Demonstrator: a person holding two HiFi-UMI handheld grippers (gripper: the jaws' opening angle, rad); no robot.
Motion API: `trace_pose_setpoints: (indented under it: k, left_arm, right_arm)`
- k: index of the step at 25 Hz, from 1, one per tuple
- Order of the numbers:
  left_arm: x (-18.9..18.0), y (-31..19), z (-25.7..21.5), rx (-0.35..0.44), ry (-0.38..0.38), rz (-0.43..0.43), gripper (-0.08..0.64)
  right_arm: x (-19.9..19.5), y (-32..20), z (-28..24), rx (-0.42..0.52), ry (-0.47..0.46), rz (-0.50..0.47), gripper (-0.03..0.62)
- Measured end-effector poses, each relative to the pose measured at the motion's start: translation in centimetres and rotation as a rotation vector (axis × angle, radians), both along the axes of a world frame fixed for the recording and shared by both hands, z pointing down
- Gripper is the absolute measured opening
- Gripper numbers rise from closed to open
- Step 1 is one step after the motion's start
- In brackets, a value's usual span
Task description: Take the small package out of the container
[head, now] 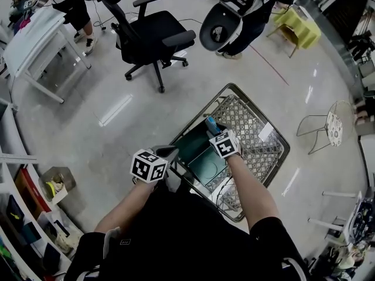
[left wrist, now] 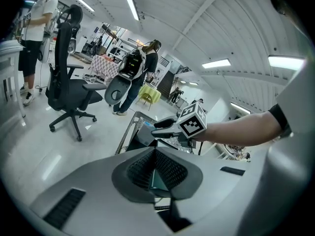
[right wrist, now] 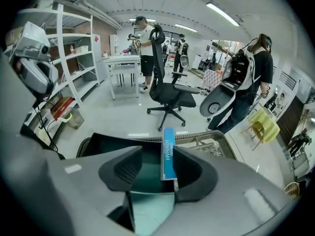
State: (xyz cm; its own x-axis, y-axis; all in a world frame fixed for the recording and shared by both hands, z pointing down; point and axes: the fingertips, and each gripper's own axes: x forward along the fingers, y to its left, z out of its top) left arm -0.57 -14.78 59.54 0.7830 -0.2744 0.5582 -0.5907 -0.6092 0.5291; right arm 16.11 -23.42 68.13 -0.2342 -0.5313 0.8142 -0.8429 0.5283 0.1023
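A wire basket (head: 266,157) stands on the floor with an open dark teal box (head: 205,165) inside it. My right gripper (head: 212,127) hovers over the box. A thin blue package (right wrist: 168,154) stands on edge between the jaws, against the right-hand pad, and the other pad stands clear of it, so the gripper is open. The same package (head: 211,123) pokes out past the fingers in the head view. My left gripper (head: 169,154) sits at the basket's near-left rim. In the left gripper view its tips (left wrist: 155,151) meet and a teal sliver shows behind them.
A black office chair (head: 152,37) stands beyond the basket, and a person carrying a round white shell (head: 220,28) is to its right. A white table (head: 29,34) is at the far left, shelves (head: 23,215) at the near left, and a wire chair (head: 328,124) at the right.
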Motion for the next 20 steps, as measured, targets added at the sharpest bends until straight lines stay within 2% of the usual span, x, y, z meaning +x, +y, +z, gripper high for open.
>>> trace_pose_setpoints:
  k: [2, 6, 9, 11, 13, 16, 18, 20]
  left_arm:
    - [-0.1, 0.0, 0.1, -0.004, -0.001, -0.003, 0.006]
    - [-0.3, 0.2, 0.3, -0.014, -0.007, -0.010, 0.006]
    - [-0.5, 0.2, 0.6, -0.021, -0.011, -0.015, 0.006]
    - [-0.6, 0.3, 0.7, -0.027, -0.010, -0.018, 0.006]
    - [-0.7, 0.5, 0.9, -0.031, -0.010, -0.020, 0.006]
    - [-1.0, 0.5, 1.2, -0.037, -0.013, -0.023, 0.006]
    - [-1.1, 0.4, 1.4, -0.040, -0.014, -0.027, 0.006]
    - [-1.1, 0.4, 1.6, -0.044, -0.014, -0.029, 0.006]
  right_arm:
    - [0.2, 0.0, 0.0, -0.001, 0.006, -0.001, 0.201]
    - [0.7, -0.1, 0.1, 0.028, 0.105, -0.043, 0.199]
    - [0.8, -0.3, 0.0, 0.055, 0.165, -0.056, 0.133]
    - [1.2, -0.3, 0.3, 0.069, 0.211, -0.061, 0.134]
    - [1.6, -0.2, 0.4, 0.080, 0.239, -0.057, 0.177]
    - [1.4, 0.2, 0.4, 0.089, 0.223, -0.049, 0.178]
    - [0.5, 0.8, 0.3, 0.090, 0.209, -0.073, 0.178]
    - [-0.3, 1.4, 0.4, 0.102, 0.246, -0.119, 0.178]
